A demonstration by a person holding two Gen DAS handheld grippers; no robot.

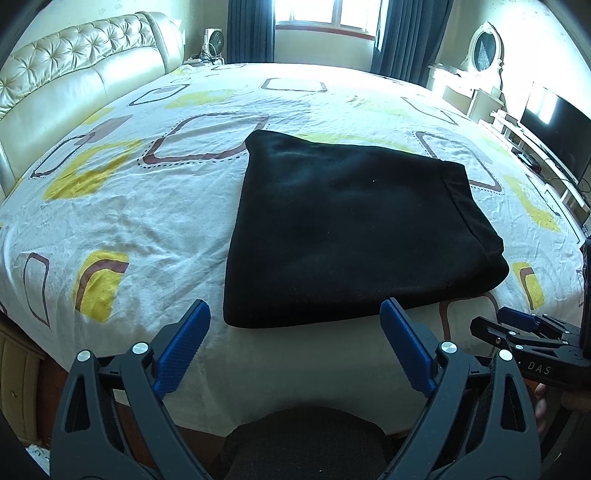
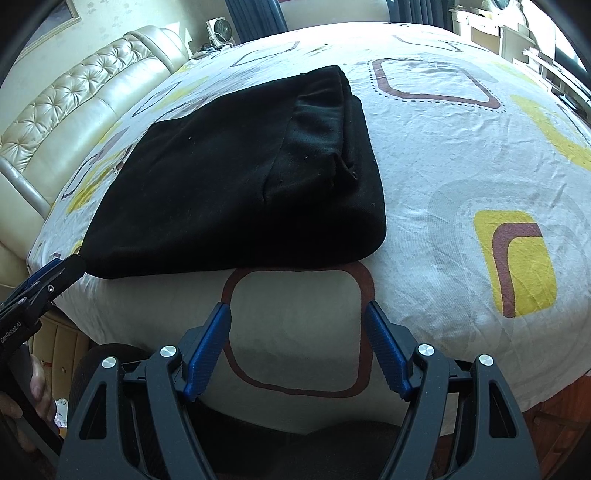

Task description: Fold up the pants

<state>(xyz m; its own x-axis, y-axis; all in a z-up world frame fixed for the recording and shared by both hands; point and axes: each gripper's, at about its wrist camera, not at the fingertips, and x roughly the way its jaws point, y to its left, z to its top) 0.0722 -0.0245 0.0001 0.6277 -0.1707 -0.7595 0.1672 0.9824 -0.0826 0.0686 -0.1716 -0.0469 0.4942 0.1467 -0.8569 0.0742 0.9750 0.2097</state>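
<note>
The black pants (image 1: 354, 229) lie folded into a thick square on the bed sheet (image 1: 147, 221), near the bed's front edge. In the right wrist view the pants (image 2: 236, 184) lie to the upper left, with stacked layers showing along their right side. My left gripper (image 1: 295, 310) is open and empty, just in front of the pants' near edge. My right gripper (image 2: 297, 310) is open and empty over the sheet (image 2: 443, 184), in front of the pants' near right corner. The right gripper also shows at the right edge of the left wrist view (image 1: 517, 328). The left gripper shows at the left of the right wrist view (image 2: 48, 277).
The padded cream headboard (image 1: 74, 74) runs along the left. A small fan (image 1: 214, 38) and a window with dark curtains (image 1: 251, 29) are at the back. A dressing table with an oval mirror (image 1: 484, 48) and a television (image 1: 554, 125) stand to the right.
</note>
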